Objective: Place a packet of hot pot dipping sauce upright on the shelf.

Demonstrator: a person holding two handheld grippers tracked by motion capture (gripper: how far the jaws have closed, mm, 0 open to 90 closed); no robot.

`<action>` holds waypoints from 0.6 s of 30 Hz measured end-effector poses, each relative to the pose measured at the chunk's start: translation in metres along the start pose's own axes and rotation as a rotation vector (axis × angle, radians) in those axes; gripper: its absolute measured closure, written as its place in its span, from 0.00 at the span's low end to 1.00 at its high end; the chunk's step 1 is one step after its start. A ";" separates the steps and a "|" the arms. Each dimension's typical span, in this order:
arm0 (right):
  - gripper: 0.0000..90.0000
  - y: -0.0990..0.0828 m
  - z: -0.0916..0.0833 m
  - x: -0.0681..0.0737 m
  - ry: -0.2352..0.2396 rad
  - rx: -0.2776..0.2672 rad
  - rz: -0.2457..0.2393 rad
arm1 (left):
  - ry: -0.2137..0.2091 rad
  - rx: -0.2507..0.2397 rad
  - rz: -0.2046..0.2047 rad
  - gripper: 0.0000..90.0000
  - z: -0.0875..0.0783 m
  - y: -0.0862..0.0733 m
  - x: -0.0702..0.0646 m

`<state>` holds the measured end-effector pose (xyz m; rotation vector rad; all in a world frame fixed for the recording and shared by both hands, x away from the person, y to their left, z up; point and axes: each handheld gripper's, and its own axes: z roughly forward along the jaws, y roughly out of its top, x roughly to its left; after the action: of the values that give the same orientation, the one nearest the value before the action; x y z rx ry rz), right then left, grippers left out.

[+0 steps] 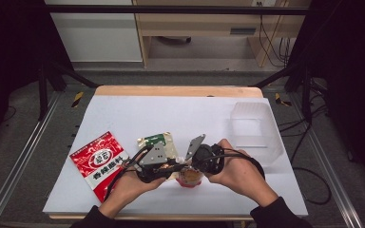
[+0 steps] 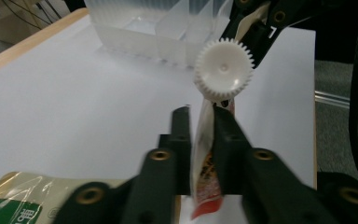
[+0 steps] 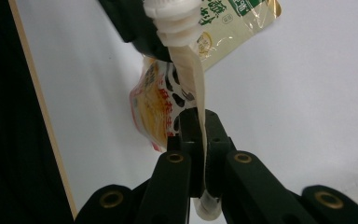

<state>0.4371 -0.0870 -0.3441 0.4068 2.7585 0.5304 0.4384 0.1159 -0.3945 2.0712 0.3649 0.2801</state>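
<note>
Left gripper (image 2: 200,126): jaws clenched on the spout pouch (image 2: 204,158), just below its white cap (image 2: 223,69).
Right gripper (image 3: 200,126): clamped on the pouch's other edge.
Pouch: aloft near table's (image 1: 171,114) front edge.
Risk: 2 opposed pulls could tear the film or slip off.

Two hands are holding the left tool (image 1: 164,168) and right tool (image 1: 197,164) close together near the tabletop's front edge, both sets of jaws pinching closed.
</note>
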 end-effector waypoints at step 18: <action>1.00 -0.010 -0.029 -0.042 0.020 -0.044 0.029 | 0.170 0.083 -0.121 0.17 -0.041 -0.048 0.026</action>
<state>0.4635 -0.1188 -0.3124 0.4340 2.7580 0.6046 0.4410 0.1815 -0.4146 2.1028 0.6117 0.3748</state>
